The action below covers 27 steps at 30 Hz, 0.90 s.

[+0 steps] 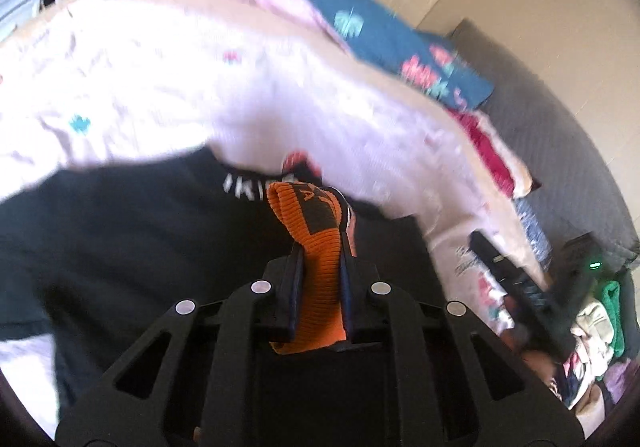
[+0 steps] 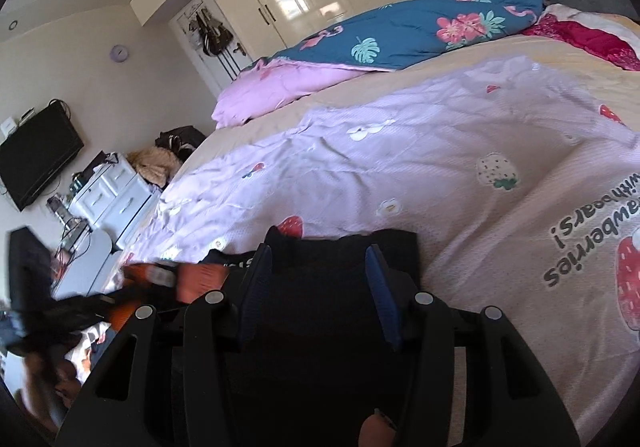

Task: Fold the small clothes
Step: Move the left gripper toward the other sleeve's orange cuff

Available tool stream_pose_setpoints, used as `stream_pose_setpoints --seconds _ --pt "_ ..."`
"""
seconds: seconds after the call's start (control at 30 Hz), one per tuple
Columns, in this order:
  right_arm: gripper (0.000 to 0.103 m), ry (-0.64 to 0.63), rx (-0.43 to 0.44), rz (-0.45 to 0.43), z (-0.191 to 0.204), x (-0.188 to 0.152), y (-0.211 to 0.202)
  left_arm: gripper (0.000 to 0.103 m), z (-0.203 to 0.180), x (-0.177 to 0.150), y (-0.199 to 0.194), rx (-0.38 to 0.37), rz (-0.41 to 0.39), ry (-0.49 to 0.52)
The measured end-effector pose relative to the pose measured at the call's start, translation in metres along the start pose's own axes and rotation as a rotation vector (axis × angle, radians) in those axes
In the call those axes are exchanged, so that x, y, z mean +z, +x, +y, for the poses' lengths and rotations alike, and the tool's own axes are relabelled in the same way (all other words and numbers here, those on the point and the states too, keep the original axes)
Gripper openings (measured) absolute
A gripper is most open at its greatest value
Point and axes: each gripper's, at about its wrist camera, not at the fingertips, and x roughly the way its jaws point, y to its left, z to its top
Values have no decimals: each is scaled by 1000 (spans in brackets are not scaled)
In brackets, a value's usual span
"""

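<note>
The left gripper (image 1: 320, 243) is clamping an orange sock (image 1: 320, 267); the right gripper's (image 2: 316, 283) fingers are standing apart around a black garment (image 2: 320, 319) on the bed (image 2: 440, 175).

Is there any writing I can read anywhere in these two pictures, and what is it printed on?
"...wberries with bears!", seen upside down and cut off at the picture's edge: on the pale lilac strawberry-print bedspread.
White letters on the black garment: too blurred to read.
Black lettering on the orange knitted sock: folded and unreadable.

Left gripper (image 1: 320, 255) fingers clamped nearly together, angled downward; right gripper (image 2: 316, 287) fingers parted, angled downward
</note>
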Motion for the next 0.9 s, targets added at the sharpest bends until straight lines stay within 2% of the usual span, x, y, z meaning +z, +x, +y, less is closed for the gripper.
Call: stream_pose_setpoints --seconds 0.2,0.3,0.47,0.57,0.7,0.77,0.9 --pt "48 -36 -8 26 10 -4 9 8 18 -3 -27 34 -31 -21" --pt "48 -72 -34 47 17 -8 15 7 31 -10 -25 65 -17 -48" --pt "49 -111 -30 103 28 -14 28 6 60 -20 -20 140 2 -78" --pt "50 -139 -40 132 33 -19 34 6 72 -23 -17 151 18 -98" --pt "51 -159 -33 180 35 -26 44 6 83 -26 -16 160 23 -116" --pt "52 -162 -26 200 36 -30 48 6 91 -27 -15 191 23 -119" --pt "52 -163 5 264 36 -38 61 6 117 -35 -2 228 69 -177"
